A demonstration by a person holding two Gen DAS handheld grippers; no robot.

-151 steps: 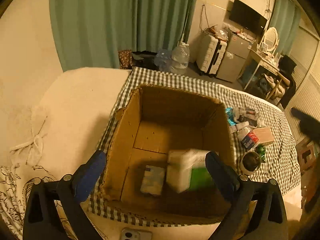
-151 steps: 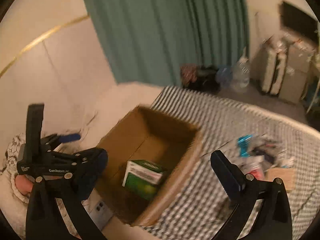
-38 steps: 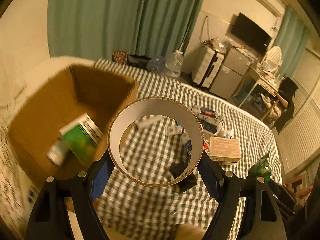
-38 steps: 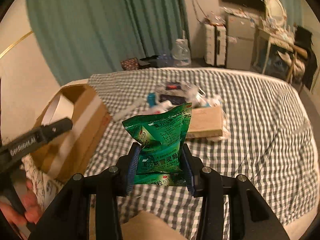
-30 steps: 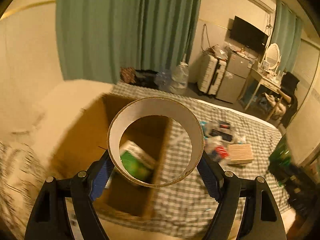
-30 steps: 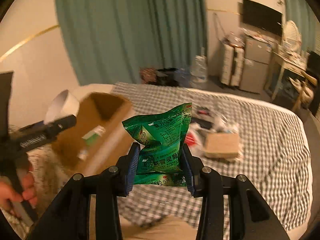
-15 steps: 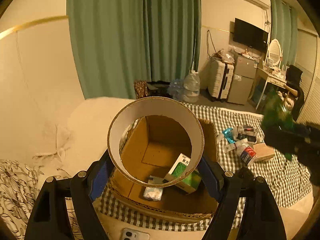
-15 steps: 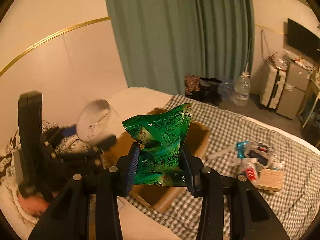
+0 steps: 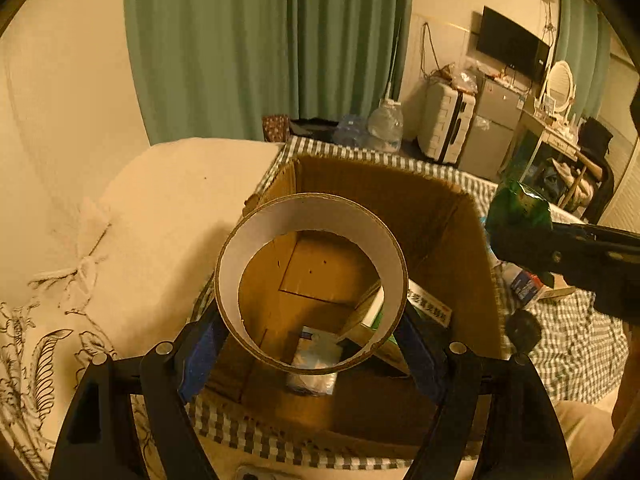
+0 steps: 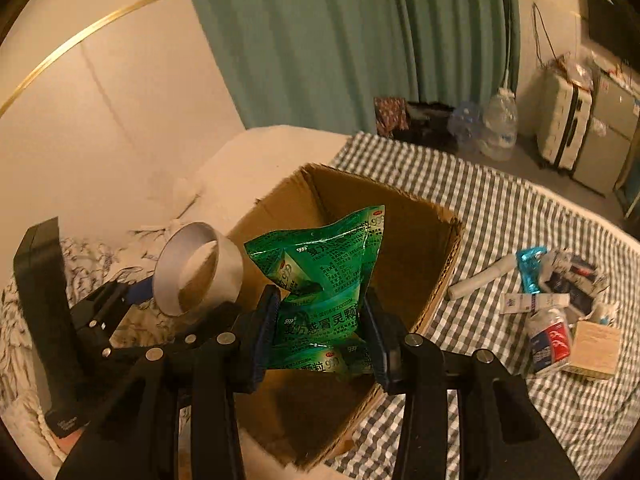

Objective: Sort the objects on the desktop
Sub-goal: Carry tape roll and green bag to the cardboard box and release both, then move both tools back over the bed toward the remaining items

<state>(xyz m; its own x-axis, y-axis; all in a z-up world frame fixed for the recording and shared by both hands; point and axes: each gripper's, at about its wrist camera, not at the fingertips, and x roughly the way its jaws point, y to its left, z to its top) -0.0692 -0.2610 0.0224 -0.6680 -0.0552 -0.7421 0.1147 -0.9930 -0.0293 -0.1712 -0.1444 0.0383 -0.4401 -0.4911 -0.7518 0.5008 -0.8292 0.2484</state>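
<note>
Your left gripper (image 9: 312,344) is clamped on a cardboard tape ring (image 9: 312,292), one blue-padded finger on each side. The ring's open bore faces forward and down along the fingers, so you look through it into the cardboard box (image 9: 436,248) below. Your right gripper (image 10: 320,326) is clenched on a green medicine sachet pack (image 10: 324,276), which stands upright with its long axis vertical, crumpled at the waist where the fingers pinch it, printed face toward the camera. Both held items hang above the open box, the ring at its near left edge, the pack toward its right rim.

Inside the box lie a green-and-white carton (image 9: 424,312), tilted against the right wall, and a pale plastic-wrapped packet (image 9: 314,360) flat on the floor.

The box sits on a checked cloth (image 10: 500,208) spread over a bed. To its right, well apart, lies a cluster: a white tube (image 10: 482,278), a blue packet (image 10: 530,268), a red-labelled bottle (image 10: 550,342) and a small brown box (image 10: 596,350). Green curtains (image 9: 256,48), a suitcase (image 9: 444,128) and a wall television (image 9: 512,46) stand beyond.
</note>
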